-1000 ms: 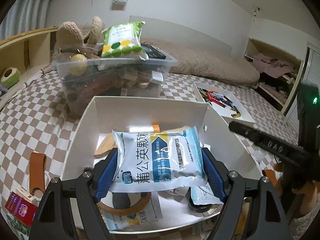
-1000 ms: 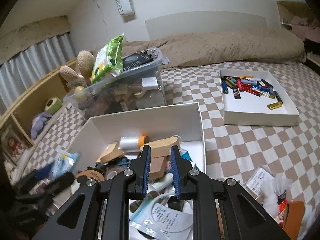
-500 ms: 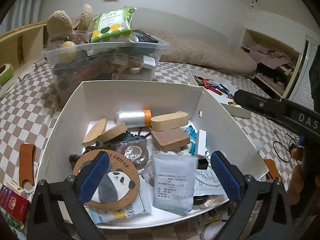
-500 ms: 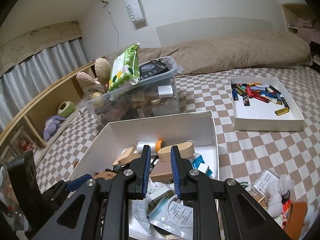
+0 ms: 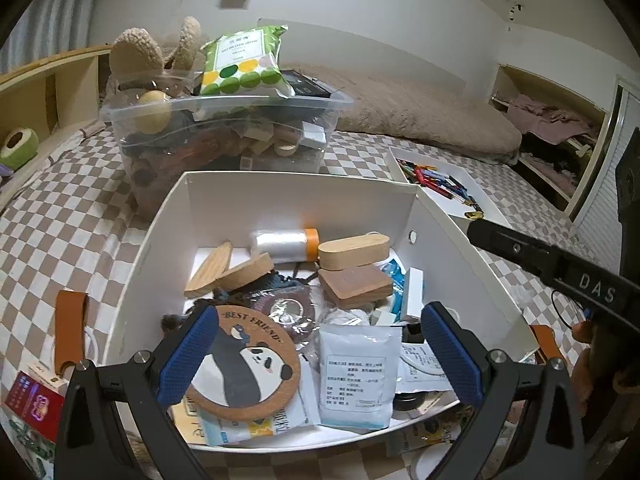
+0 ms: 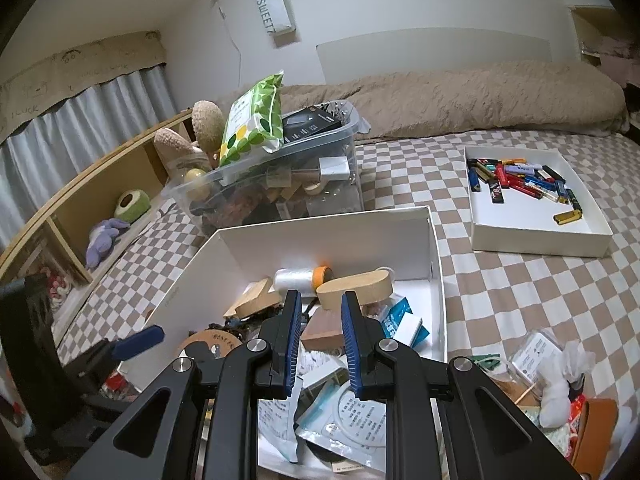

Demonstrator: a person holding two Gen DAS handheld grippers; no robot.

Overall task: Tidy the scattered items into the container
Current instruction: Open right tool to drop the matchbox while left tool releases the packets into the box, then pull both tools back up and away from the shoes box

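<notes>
White box (image 5: 168, 240) sits on checked bedspread (image 5: 68, 216), full of bits. Left wrist view: left gripper (image 5: 316, 354) tilted down over box's near edge, jaws wide, nothing gripped; 1 panda coaster (image 5: 248, 364), 1 white sachet (image 5: 356, 372) beneath. Right wrist view only: loose clutter (image 6: 556, 376) outside box; right gripper (image 6: 320, 344) angled down, clenched, empty; 1 tray of lighters (image 6: 536, 236).

Box (image 5: 280, 200) near rim sits behind the L gripper (image 5: 320, 356) arms, partly hidden. Packet (image 5: 356, 376) print too small to read. Red carton (image 5: 34, 404) cut off at pic edge.
</notes>
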